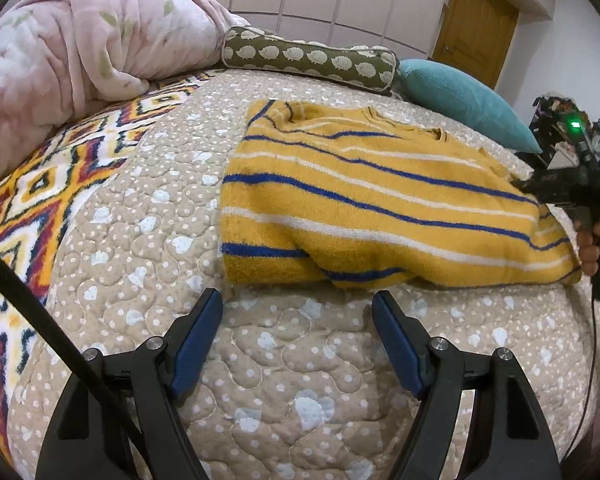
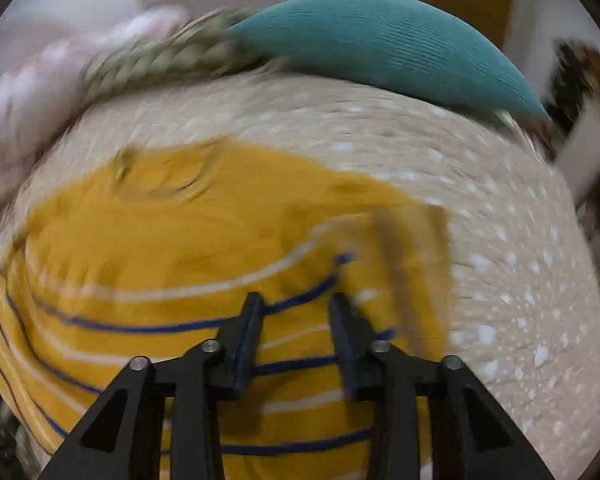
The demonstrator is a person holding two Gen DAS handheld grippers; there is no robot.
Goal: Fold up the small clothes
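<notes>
Quilted bedspread [image 1: 284, 380] under left claw [image 1: 298, 300]; sweater [image 1: 380, 200], pillows [image 1: 460, 96] beyond.

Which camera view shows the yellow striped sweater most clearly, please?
The left wrist view: there the yellow striped sweater is sharp and nearly whole, with its neckline and stripes clear on the quilt. The right wrist view shows only part of it, close, blurred and partly behind the right gripper.

Yellow sweater [image 1: 380, 208] (blue, white stripes).
</notes>
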